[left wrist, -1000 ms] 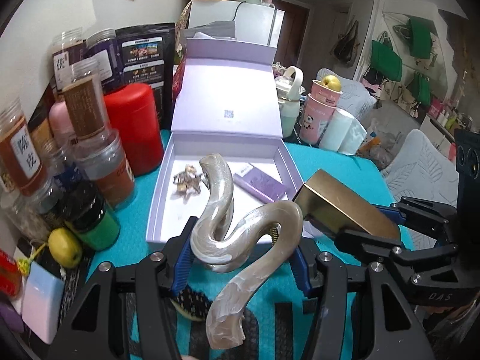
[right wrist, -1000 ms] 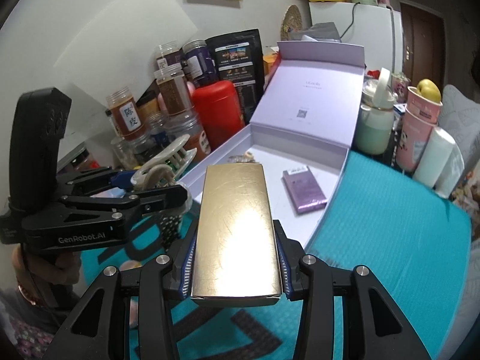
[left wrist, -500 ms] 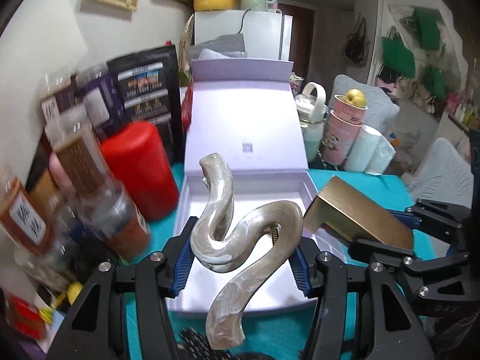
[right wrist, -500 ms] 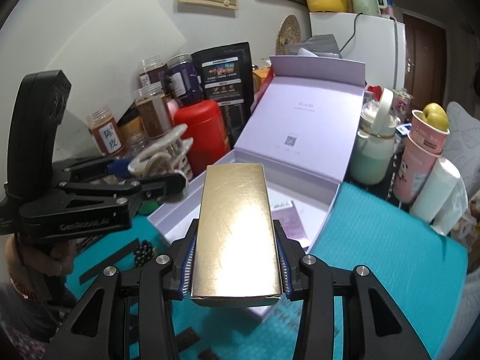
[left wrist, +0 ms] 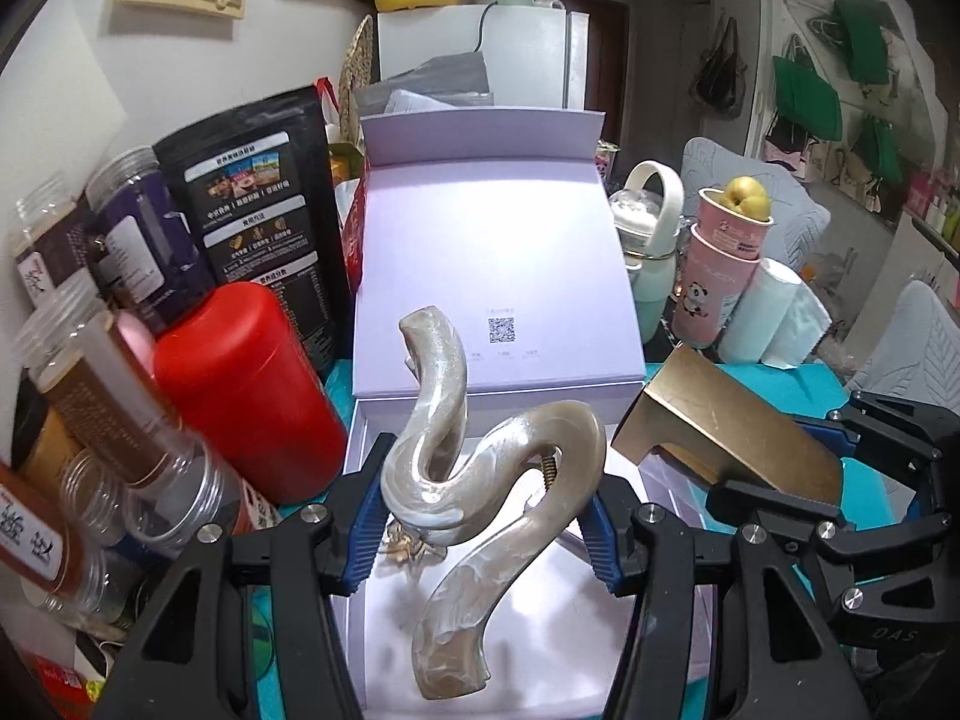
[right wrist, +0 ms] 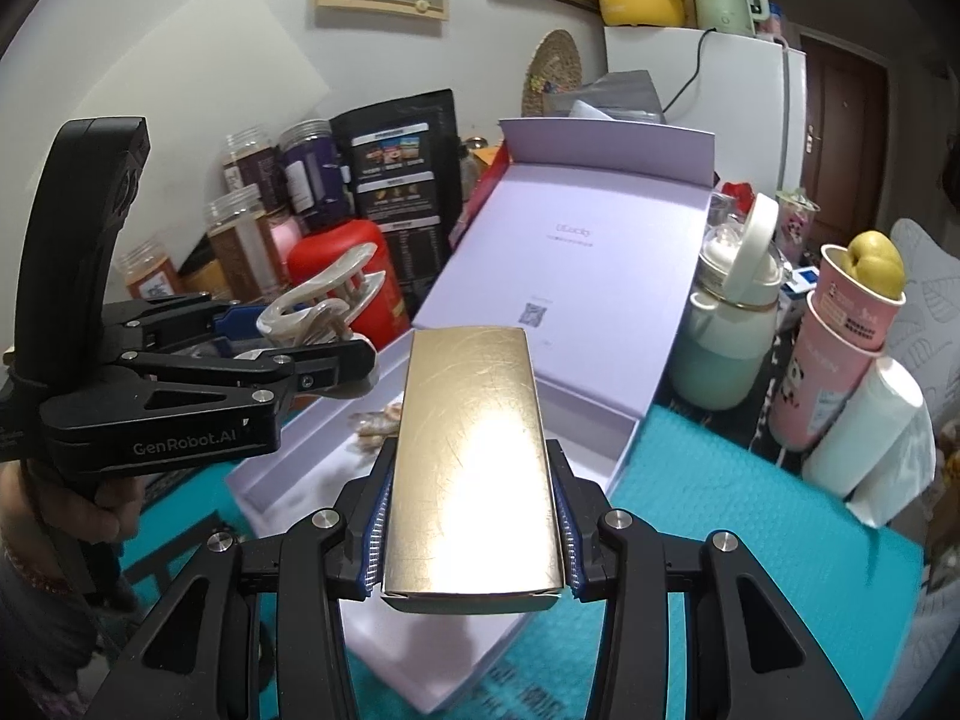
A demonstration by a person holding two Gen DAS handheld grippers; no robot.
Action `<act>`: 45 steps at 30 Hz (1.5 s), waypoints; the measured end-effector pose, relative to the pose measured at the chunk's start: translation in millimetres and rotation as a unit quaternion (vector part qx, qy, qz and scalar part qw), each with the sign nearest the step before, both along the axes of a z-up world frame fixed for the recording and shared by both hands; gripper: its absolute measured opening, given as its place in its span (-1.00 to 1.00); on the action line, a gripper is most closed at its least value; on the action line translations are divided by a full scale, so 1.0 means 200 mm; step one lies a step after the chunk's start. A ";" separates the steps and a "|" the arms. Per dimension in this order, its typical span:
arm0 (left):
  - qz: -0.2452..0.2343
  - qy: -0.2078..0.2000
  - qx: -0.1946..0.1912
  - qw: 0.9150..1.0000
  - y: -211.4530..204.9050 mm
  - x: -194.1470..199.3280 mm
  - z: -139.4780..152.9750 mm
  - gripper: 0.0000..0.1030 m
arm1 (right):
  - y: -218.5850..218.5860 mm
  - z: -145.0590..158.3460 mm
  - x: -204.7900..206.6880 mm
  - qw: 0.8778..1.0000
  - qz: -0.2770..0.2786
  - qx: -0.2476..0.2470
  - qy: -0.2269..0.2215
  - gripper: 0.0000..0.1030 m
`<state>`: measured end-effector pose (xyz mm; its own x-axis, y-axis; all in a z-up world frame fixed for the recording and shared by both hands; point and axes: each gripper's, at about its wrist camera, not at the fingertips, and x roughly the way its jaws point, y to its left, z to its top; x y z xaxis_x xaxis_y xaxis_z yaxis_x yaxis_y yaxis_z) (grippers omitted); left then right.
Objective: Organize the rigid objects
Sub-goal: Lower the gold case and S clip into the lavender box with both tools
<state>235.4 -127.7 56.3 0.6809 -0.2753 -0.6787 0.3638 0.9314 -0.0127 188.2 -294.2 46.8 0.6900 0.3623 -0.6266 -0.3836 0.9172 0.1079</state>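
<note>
over the open lilac box (right wrist: 624,438), left gripper (left wrist: 486,516) clamped a pearly s-shaped hair claw (left wrist: 480,468); right gripper (right wrist: 474,516) clamped a gold box (right wrist: 474,456) flat between its pads. left gripper body read "genrobot.ai". lid (right wrist: 576,240) had "ulucky" and a qr code. teal tablecloth (right wrist: 750,540) below.

Red canister (left wrist: 246,384), jars (left wrist: 102,396), pink cups (left wrist: 717,276)
</note>
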 end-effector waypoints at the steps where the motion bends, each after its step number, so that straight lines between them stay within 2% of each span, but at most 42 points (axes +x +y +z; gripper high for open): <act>1: 0.001 0.002 0.001 1.000 0.00 0.02 -0.01 0.07 | 0.00 -0.01 0.02 1.000 -0.001 -0.001 0.000 -0.15; 11: 0.008 0.049 -0.001 0.999 0.02 0.24 -0.19 0.07 | 0.02 -0.15 0.20 1.000 -0.010 -0.011 0.019 -0.15; 18: 0.006 0.068 0.004 0.998 0.05 0.33 -0.29 0.07 | 0.06 -0.28 0.27 0.999 0.010 -0.013 0.049 -0.15; 30: 0.004 0.094 0.024 0.995 0.00 0.39 -0.40 0.07 | 0.08 -0.41 0.31 0.996 0.015 -0.036 0.076 -0.15; 35: 0.006 0.112 0.025 0.993 0.00 0.39 -0.45 0.07 | 0.10 -0.45 0.31 0.996 0.020 -0.056 0.073 -0.15; 45: 0.007 0.104 0.041 0.994 -0.04 0.37 -0.46 0.07 | 0.10 -0.45 0.29 0.996 0.016 -0.064 0.068 -0.14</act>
<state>309.8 -136.1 -35.3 0.5275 -0.2045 -0.8245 0.3479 0.9375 -0.0100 246.2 -273.3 -44.1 0.5850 0.2942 -0.7558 -0.4022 0.9145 0.0447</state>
